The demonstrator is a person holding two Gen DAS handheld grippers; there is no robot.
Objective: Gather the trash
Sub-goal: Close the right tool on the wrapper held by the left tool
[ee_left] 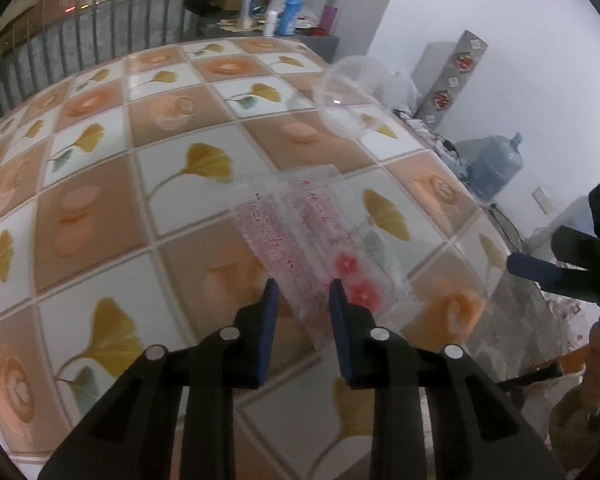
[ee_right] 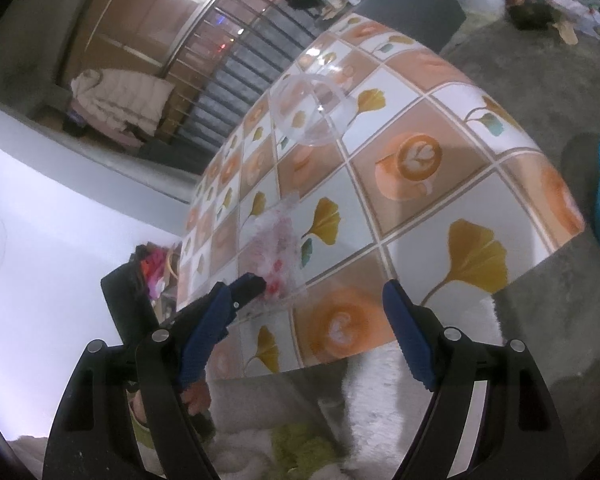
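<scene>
Black two-finger grippers (ee_left: 302, 286) (ee_right: 324, 294), blue ribbed pads on the fingers (ee_left: 269, 320), silver round pivot screws.

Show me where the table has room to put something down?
The tablecloth is bare to the left of the clear printed wrapper and the clear plastic cup. It is crowded near the right edge, where the left gripper reaches the wrapper.

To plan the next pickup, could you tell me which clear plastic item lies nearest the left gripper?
The flat wrapper with red flowers, just ahead of the left gripper; the round cup lies farther off.
</scene>
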